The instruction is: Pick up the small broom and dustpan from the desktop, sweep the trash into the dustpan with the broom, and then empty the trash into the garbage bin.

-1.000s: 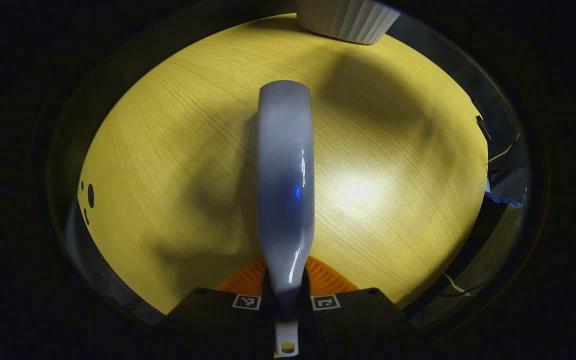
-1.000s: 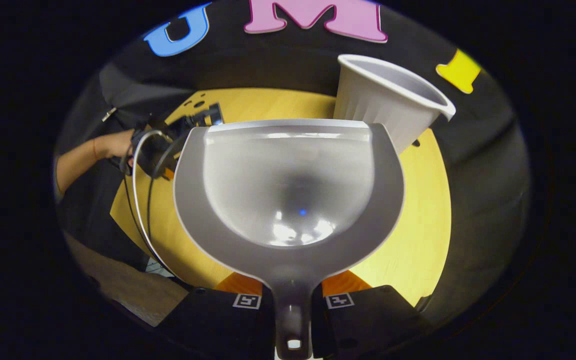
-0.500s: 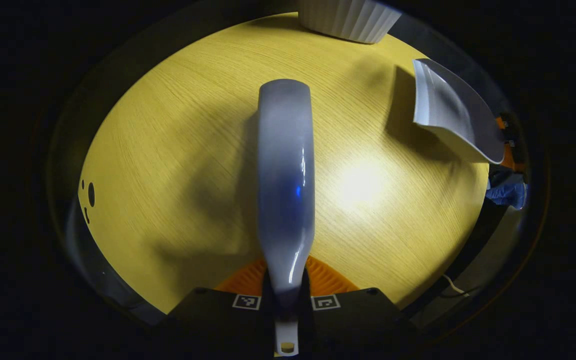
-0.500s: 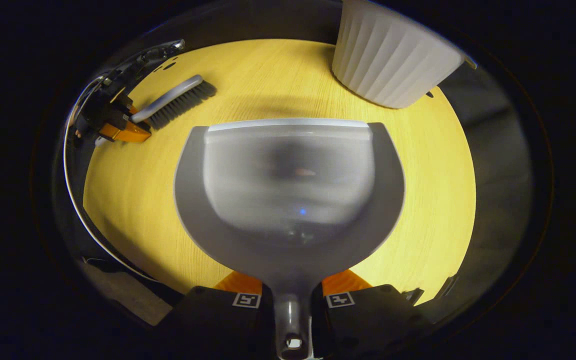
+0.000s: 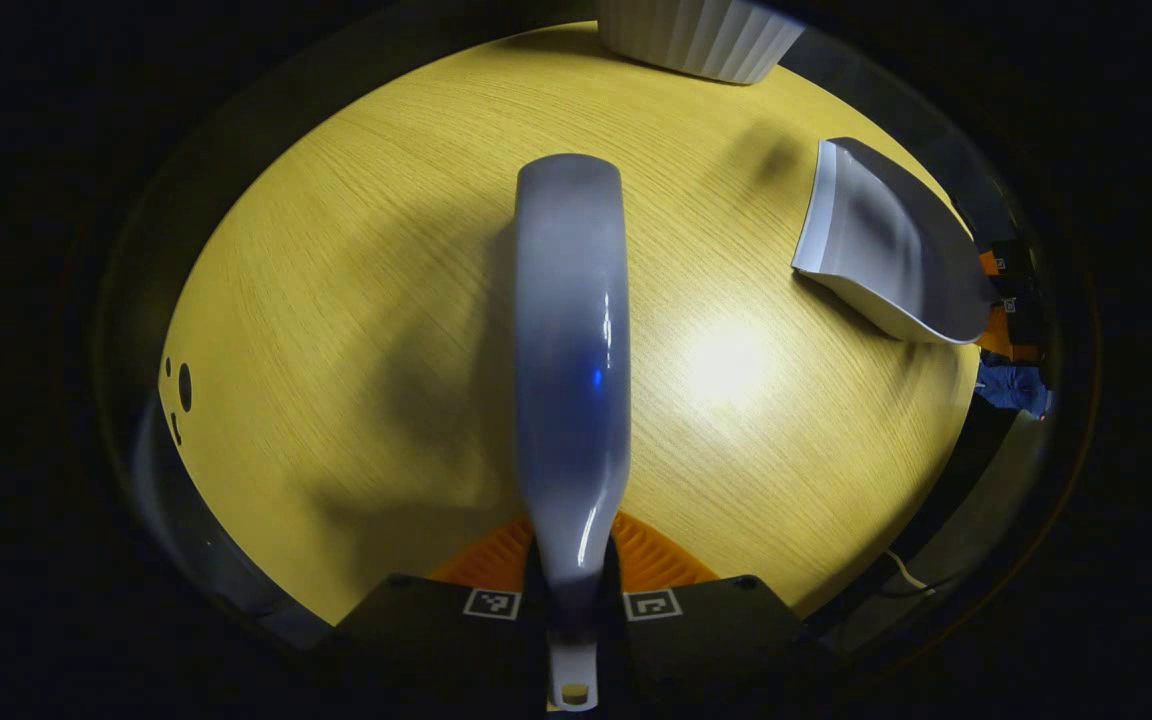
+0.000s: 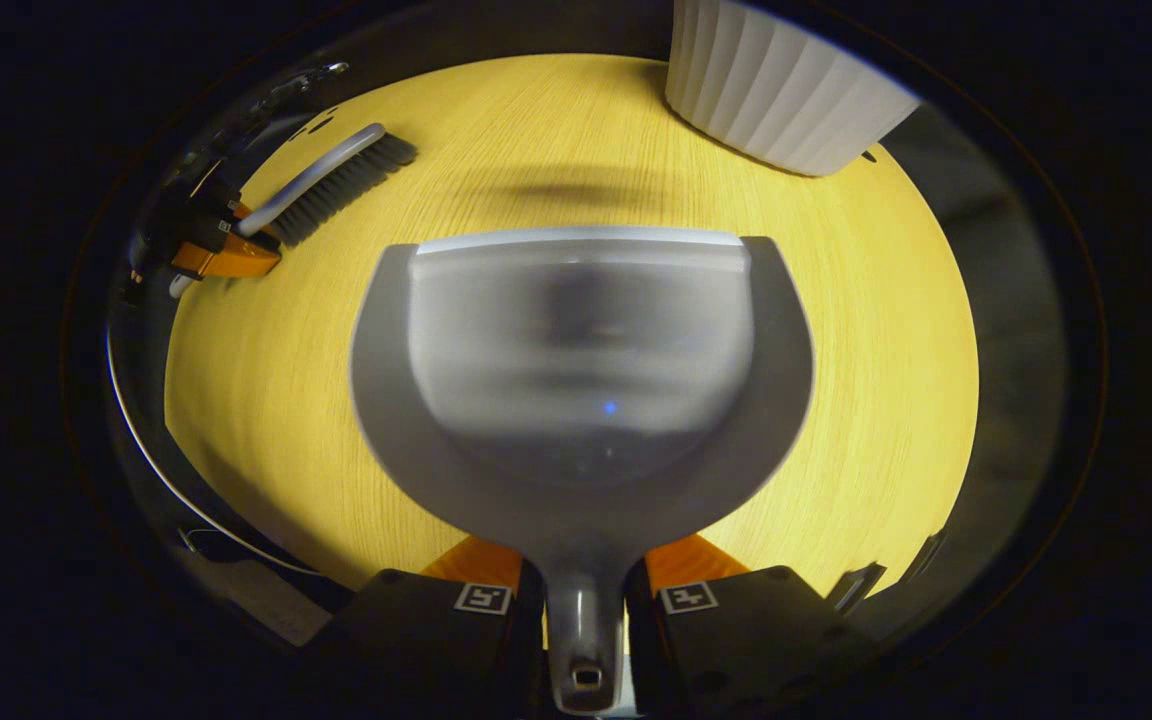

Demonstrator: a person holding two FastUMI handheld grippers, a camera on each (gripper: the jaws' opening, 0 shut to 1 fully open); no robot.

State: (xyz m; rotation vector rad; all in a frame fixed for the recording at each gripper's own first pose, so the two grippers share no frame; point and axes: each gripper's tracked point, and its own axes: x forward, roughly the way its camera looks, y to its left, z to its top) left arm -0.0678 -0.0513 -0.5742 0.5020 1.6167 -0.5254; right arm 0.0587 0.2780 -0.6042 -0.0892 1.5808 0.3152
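The dustpan [image 6: 581, 360] hung low over the surface [image 6: 866, 400] with its lip toward the far-edge garbage bin [image 6: 786, 95], right jaws clamped on its handle; left jaws gripped the broom [image 5: 571, 350], seemingly ready to set down

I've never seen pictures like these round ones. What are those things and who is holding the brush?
A person holds two grabber tools, each with a camera looking along its two fingers. In the left gripper view, the left gripper pinches the handle of the small broom above the yellow desktop. In the right gripper view, the right gripper pinches the handle of the grey dustpan, which looks empty. The white ribbed garbage bin stands at the desktop's far edge. Each camera also sees the other tool farther off.
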